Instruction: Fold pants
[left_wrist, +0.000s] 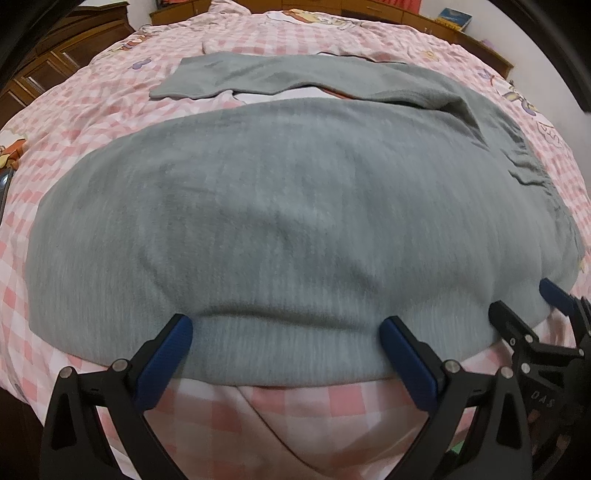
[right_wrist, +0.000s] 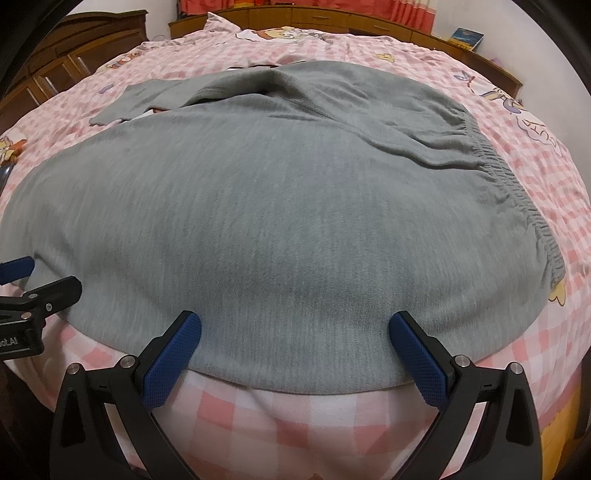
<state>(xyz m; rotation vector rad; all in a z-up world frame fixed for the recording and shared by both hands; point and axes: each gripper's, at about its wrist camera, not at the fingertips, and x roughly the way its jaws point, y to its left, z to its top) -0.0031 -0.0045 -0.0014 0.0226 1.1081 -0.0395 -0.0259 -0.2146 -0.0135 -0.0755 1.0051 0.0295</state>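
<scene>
Grey pants are laid flat on the pink-check bed, waistband at the right, 1 leg angled off at the far side. Left tongs and right tongs are spread wide at the near hem, nothing pinched. A book is seen on the far ledge.
</scene>
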